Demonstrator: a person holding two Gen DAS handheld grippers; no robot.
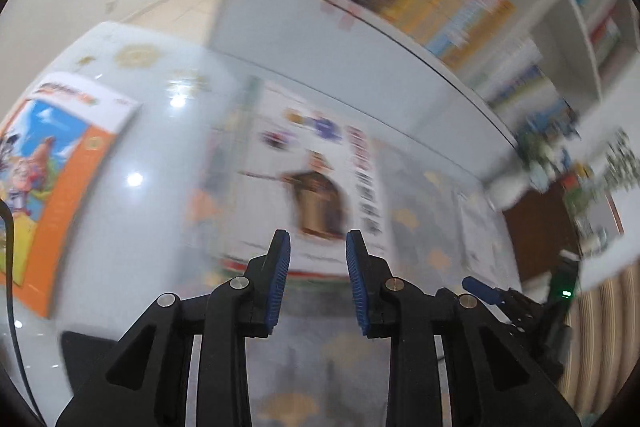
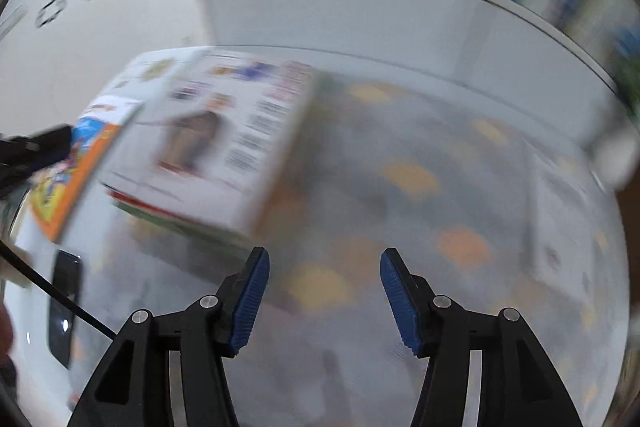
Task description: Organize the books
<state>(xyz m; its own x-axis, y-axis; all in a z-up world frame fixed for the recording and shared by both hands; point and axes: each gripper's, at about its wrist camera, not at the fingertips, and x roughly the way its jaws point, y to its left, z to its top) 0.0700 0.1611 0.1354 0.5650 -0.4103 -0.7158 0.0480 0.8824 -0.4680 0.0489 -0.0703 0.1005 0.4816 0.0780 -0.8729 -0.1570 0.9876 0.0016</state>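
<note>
A white-covered book [image 1: 316, 171] lies on top of a small stack on the patterned table [image 1: 160, 211], just beyond my left gripper [image 1: 318, 241]. That gripper is open, with nothing between its blue pads. An orange and blue picture book [image 1: 52, 163] lies flat at the left. In the right wrist view the white-covered book [image 2: 224, 135] is ahead and to the left, apart from my right gripper [image 2: 325, 259], which is open and empty above the table [image 2: 420, 187]. The orange picture book [image 2: 76, 167] lies beside the stack, and the left gripper's fingers [image 2: 44, 145] show at the left edge.
A white shelf ledge [image 1: 360, 39] runs behind the table with upright books [image 1: 460, 3] on it. A pale flat sheet or booklet [image 2: 560, 227] lies on the right. A black flat device [image 2: 64, 307] and a cable [image 2: 72, 303] sit at the left. The right gripper's finger [image 1: 480, 289] shows low right.
</note>
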